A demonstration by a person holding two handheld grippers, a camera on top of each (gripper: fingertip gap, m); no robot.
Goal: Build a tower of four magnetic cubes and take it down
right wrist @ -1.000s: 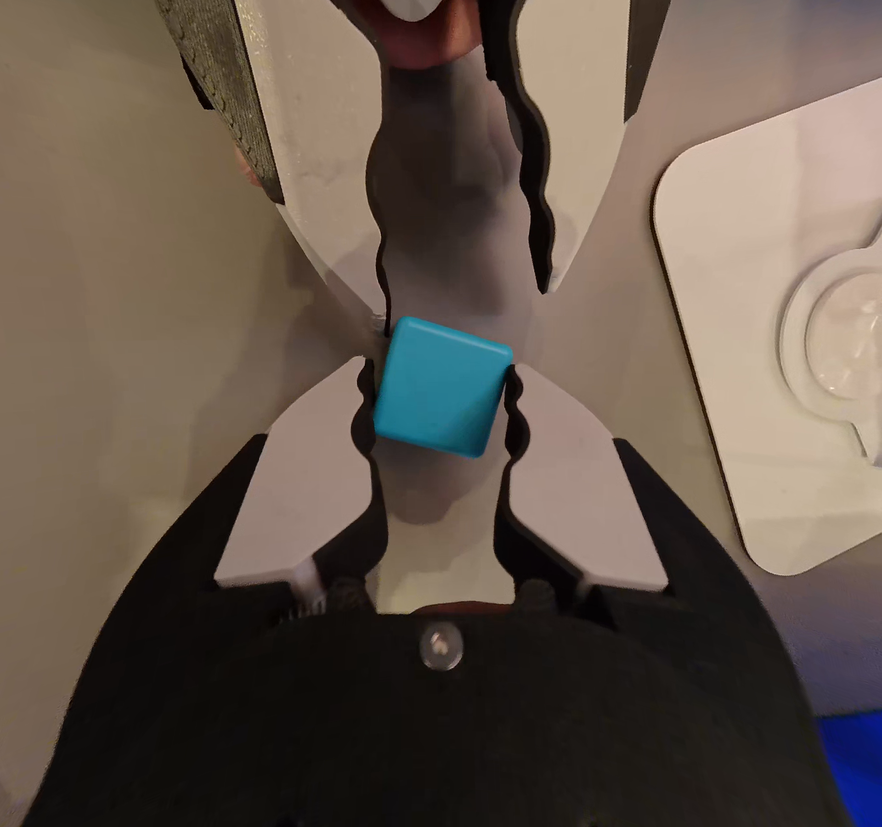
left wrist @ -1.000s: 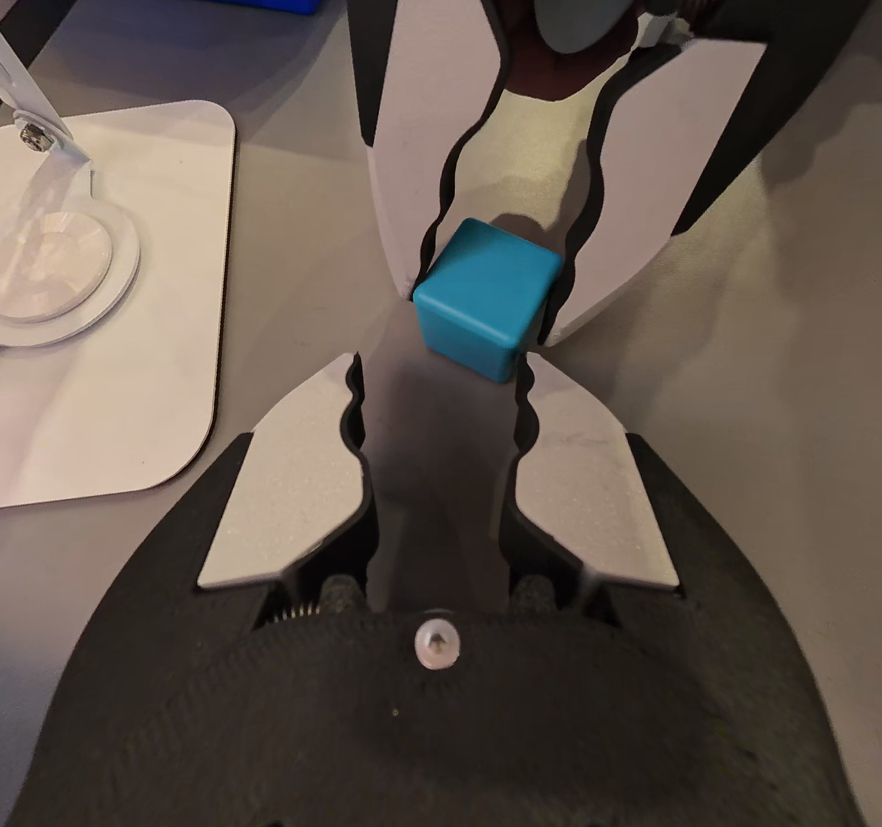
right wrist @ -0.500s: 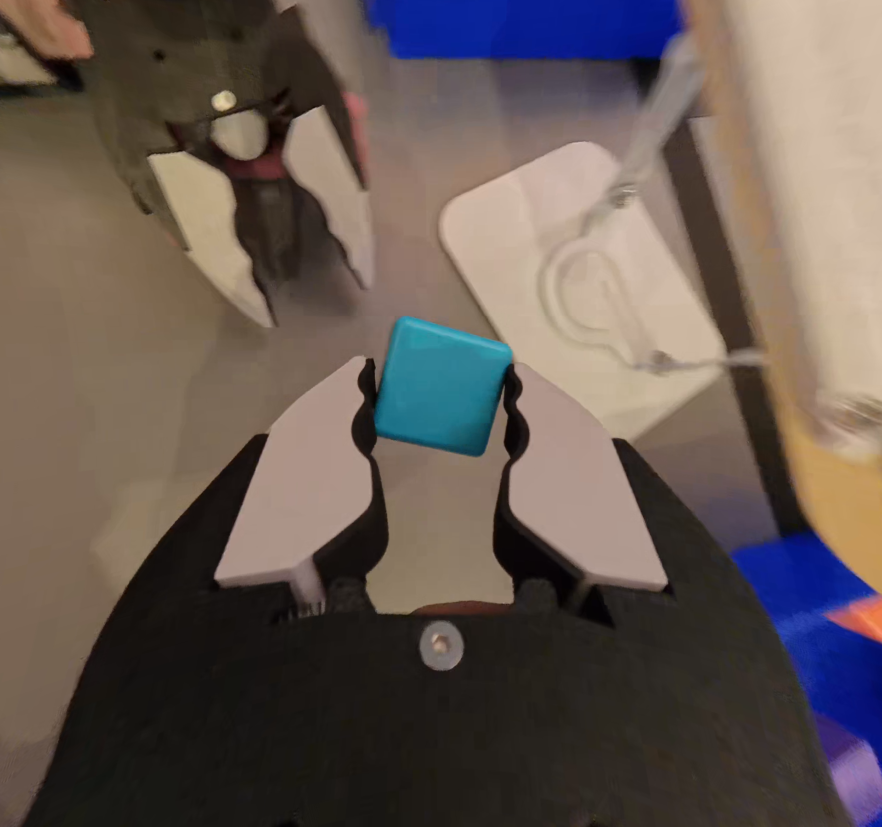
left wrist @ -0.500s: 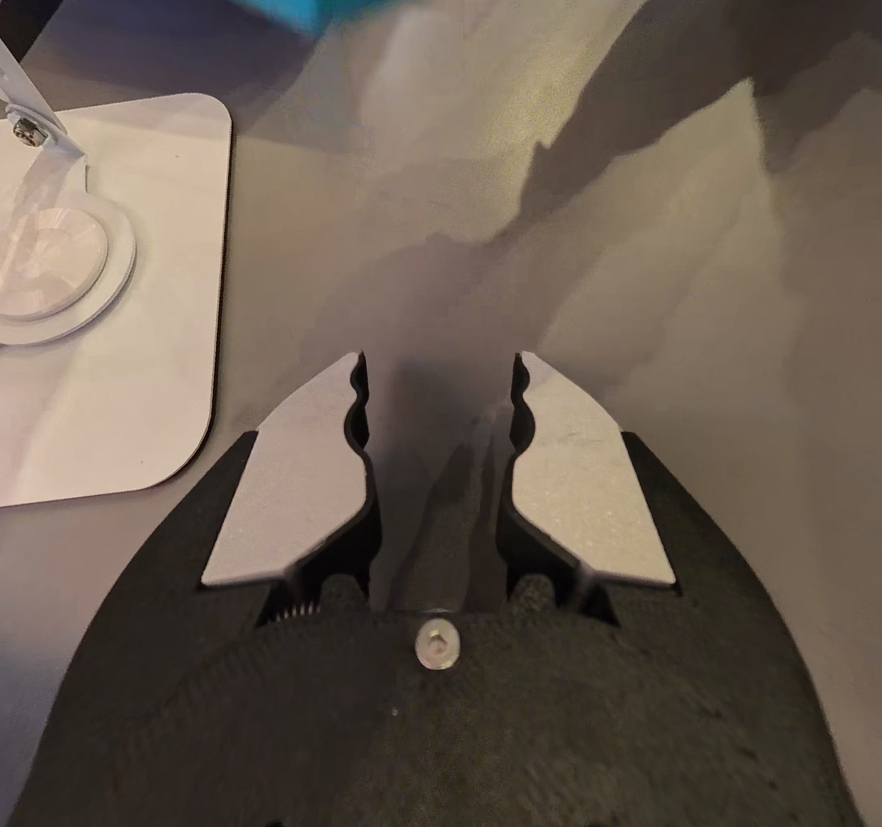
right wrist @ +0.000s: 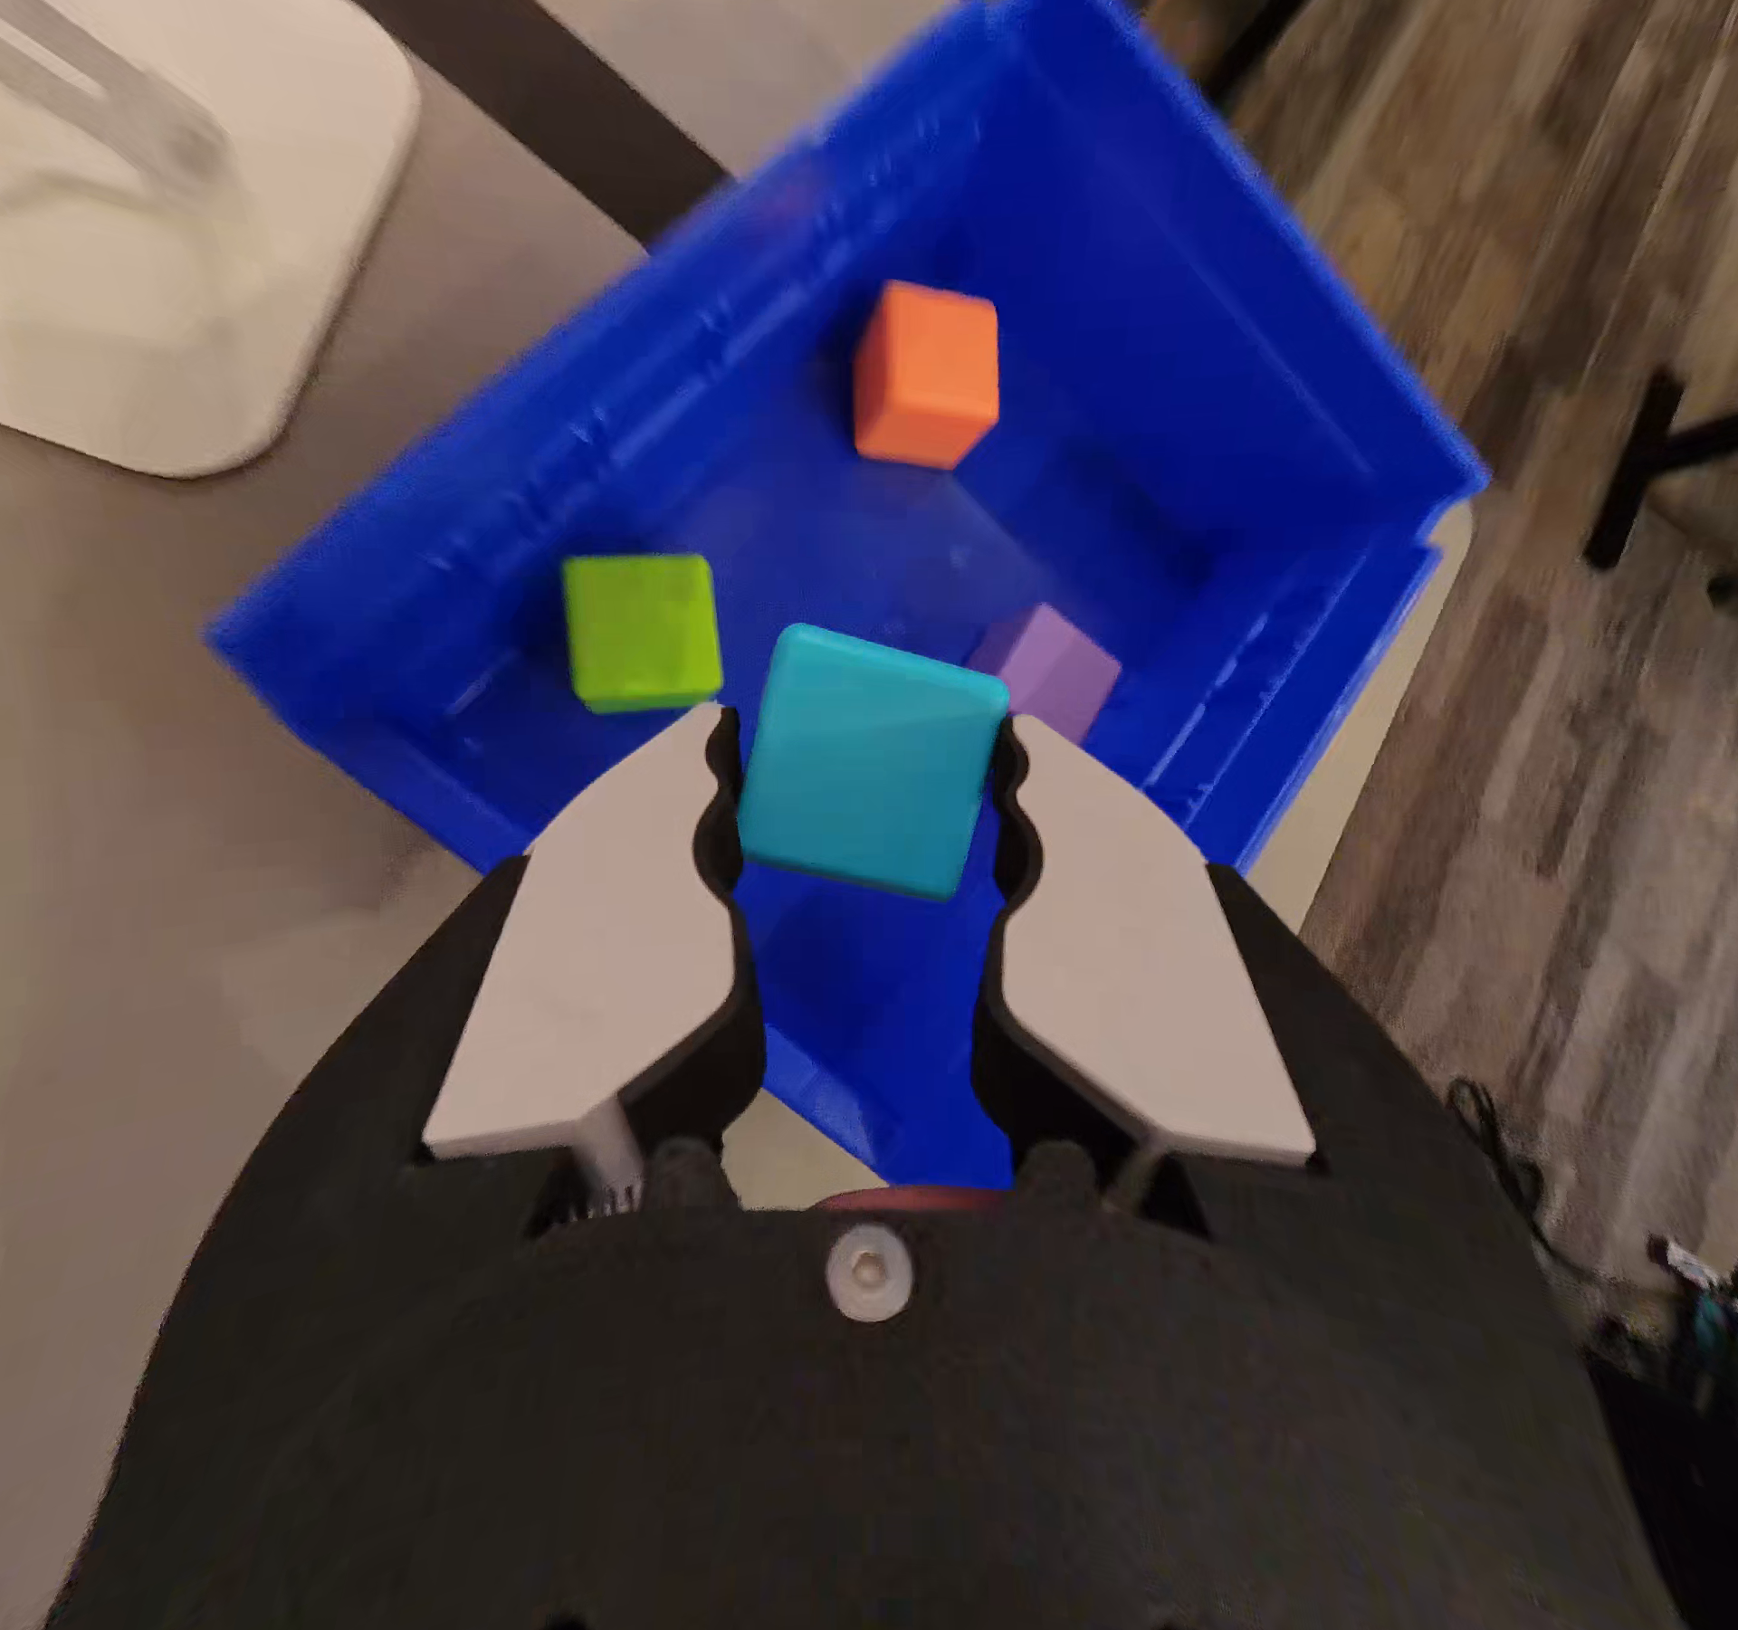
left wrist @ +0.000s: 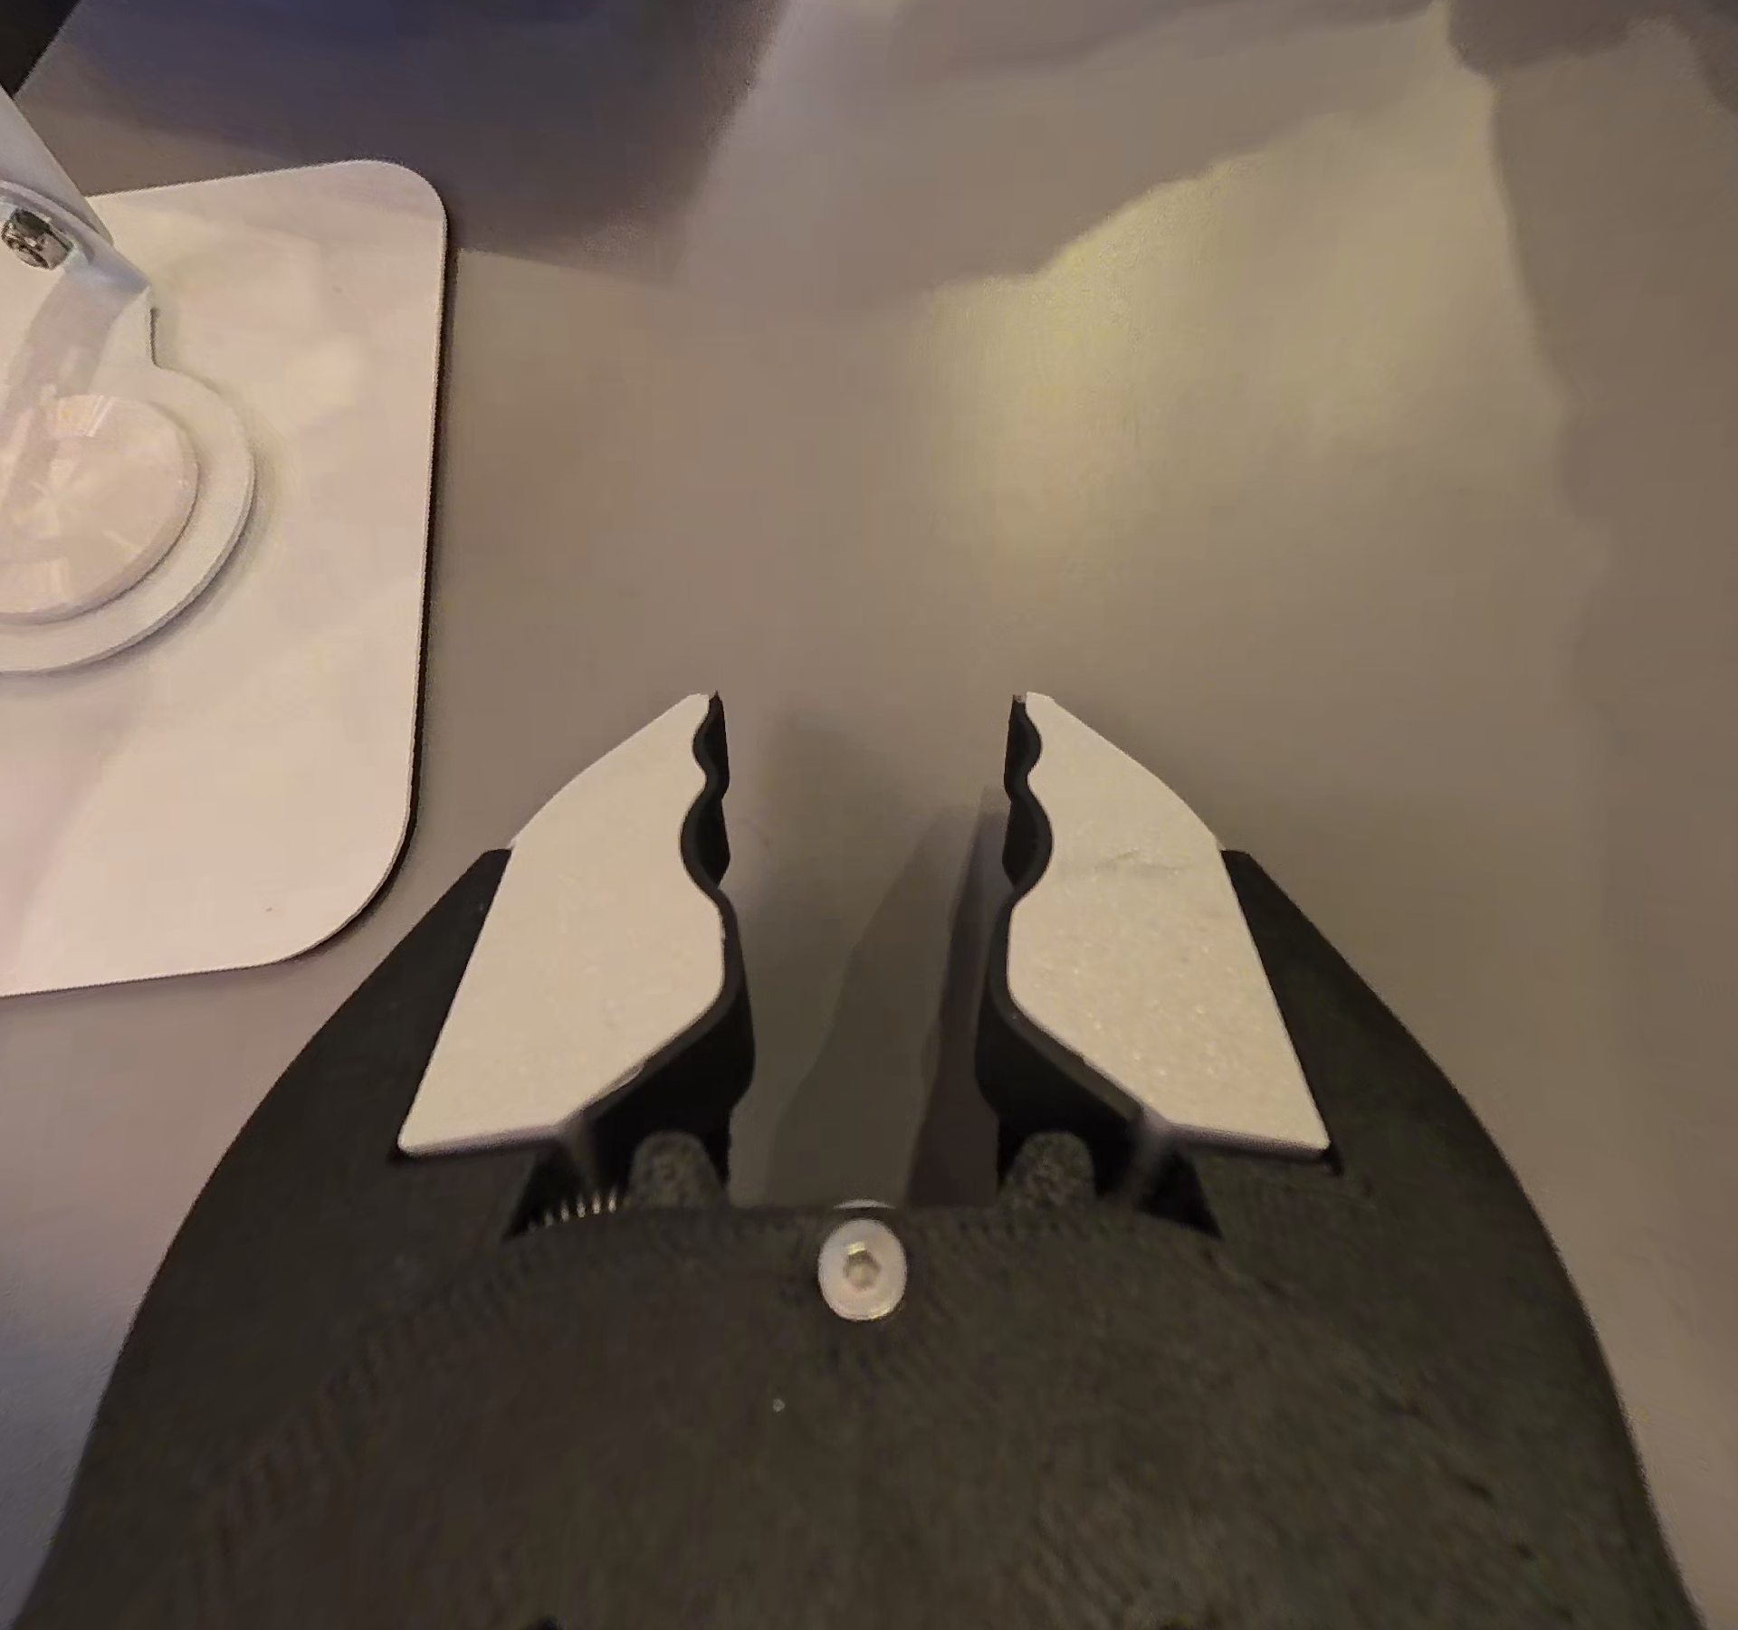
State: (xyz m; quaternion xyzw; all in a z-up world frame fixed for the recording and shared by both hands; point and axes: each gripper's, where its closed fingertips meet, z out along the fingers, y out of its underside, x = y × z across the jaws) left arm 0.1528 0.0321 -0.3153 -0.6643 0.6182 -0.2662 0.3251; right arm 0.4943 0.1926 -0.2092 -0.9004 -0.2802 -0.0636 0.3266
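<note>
Presently the right gripper (right wrist: 865,720) has its fingers clamped on the teal cube (right wrist: 870,759), held above the near part of the blue bin (right wrist: 1251,287), where the orange cube (right wrist: 926,374), green cube (right wrist: 642,630) and purple cube (right wrist: 1058,665) lie apart; no tower stands, so take-down looks nearly done, with only this cube left to drop. Only the left wrist view shows the left gripper (left wrist: 865,710), fingers spread and empty over bare grey tabletop (left wrist: 1176,456), white stand base (left wrist: 282,598) at left.
</note>
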